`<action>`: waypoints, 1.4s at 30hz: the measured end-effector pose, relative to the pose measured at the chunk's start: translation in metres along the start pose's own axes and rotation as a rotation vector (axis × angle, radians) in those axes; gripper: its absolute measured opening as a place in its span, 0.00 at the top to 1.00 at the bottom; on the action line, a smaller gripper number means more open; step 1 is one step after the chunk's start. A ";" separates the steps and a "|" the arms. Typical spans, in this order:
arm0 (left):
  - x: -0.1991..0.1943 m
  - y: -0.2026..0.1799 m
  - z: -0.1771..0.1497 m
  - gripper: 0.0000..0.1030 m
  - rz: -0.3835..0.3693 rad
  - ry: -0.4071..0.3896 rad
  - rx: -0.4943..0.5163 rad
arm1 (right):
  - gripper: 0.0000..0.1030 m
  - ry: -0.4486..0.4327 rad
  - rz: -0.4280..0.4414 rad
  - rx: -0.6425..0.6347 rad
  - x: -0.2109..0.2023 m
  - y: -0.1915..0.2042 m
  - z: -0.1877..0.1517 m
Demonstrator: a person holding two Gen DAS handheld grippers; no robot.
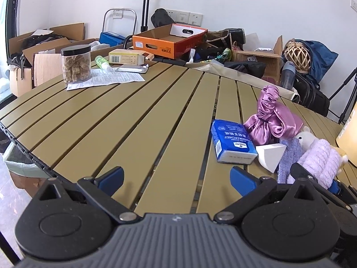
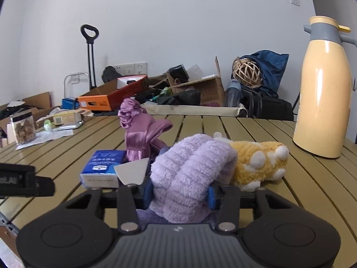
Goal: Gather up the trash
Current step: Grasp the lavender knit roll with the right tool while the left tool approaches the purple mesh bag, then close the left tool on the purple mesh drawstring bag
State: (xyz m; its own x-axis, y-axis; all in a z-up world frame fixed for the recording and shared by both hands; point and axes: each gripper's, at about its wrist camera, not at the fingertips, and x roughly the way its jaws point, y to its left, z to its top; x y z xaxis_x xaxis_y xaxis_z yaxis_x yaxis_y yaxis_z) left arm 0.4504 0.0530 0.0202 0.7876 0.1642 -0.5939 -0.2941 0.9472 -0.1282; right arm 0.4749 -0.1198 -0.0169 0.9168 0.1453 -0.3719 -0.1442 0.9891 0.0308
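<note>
Right wrist view shows my right gripper closed on the fluffy lilac plush cloth: both blue pads press into its sides and the soft pile bulges up between them. This cloth lies on the olive slatted table, near the front edge. Just beside it on the right, touching it, is a yellow plush toy with white spots. Behind the cloth on the left I see a white triangular piece of card, a blue pack of paper handkerchiefs and a shiny pink satin fabric bundle that stands up higher than the others. A tall cream thermos jug with a grey top stands upright at the far right of the table, well apart from this group. At the far left corner there is a clear plastic jar with a black lid, standing on a printed paper sheet. From the left wrist view, my left gripper is wide open and holds nothing; only bare table slats are between its blue fingertips. It hovers over the table to the left of the handkerchief pack, apart from it. Cardboard boxes and bags are piled on the floor behind the table, along the white wall.
</note>
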 end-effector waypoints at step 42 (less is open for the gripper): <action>0.032 -0.159 -0.037 0.00 -0.196 0.031 0.142 | 0.76 -0.120 -0.168 0.133 -0.092 -0.145 -0.002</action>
State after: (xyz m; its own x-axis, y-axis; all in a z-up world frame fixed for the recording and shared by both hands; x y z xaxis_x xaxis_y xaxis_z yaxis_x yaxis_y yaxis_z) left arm 0.5025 -0.1024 -0.0078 0.8045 -0.0335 -0.5930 -0.0560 0.9897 -0.1319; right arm 0.4112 -0.2771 0.0113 0.9627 -0.0278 -0.2691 0.0573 0.9931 0.1024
